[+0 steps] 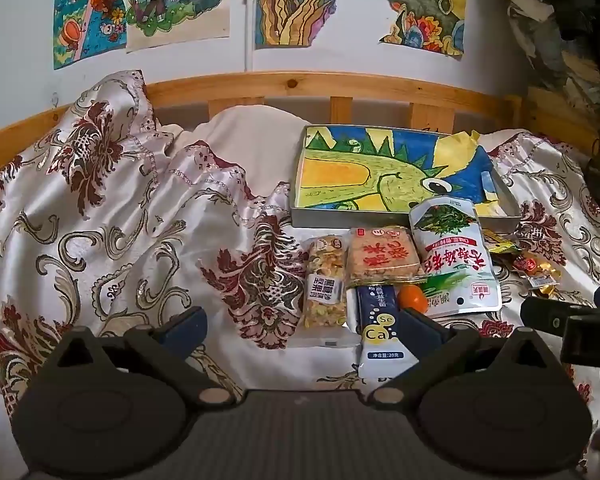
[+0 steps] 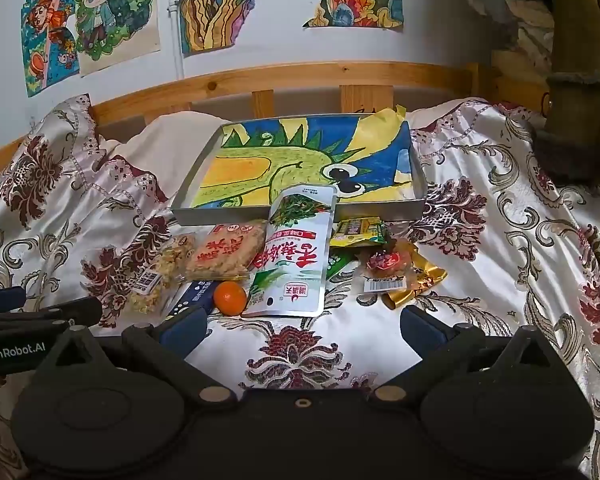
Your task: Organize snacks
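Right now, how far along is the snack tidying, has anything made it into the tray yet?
Nothing looks done: the tray holds no snack fully, only the white pouch leaning on its front rim. Nothing is in hand; the left gripper and right gripper are open and empty. Still loose on the bedspread: nut bar, rice cracker, orange, blue sachet, small wrapped snacks.

Snack packets [image 1: 384, 264] before painted tray [image 1: 300, 184]
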### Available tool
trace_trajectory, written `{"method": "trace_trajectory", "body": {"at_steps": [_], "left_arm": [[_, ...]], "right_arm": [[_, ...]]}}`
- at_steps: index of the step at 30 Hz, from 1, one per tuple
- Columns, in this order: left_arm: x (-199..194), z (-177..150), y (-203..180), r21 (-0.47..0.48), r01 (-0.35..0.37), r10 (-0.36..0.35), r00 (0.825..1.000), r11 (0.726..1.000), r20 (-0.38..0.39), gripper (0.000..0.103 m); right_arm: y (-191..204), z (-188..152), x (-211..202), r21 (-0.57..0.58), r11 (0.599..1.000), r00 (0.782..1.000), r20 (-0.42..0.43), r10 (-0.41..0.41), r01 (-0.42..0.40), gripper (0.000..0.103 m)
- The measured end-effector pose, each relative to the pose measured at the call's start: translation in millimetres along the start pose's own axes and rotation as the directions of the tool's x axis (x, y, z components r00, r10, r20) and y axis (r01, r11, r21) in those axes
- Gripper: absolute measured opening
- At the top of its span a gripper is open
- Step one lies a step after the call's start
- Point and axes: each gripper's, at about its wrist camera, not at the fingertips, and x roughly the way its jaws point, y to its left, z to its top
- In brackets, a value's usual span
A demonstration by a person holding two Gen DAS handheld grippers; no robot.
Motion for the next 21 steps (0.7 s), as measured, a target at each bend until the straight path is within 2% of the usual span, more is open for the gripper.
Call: {"method": "trace_trajectory", "body": {"at_steps": [21], "left_arm": [[1.5, -1.2, -0.6, -0.001, -0.002, 0.002, 1.0, 1.0, 0.0, 0.103]], "right_arm": [[-1.6, 0.3, 2.2, 0.026, 1.0, 1.0, -0.005, -0.008, 0.008, 0.102]]}}
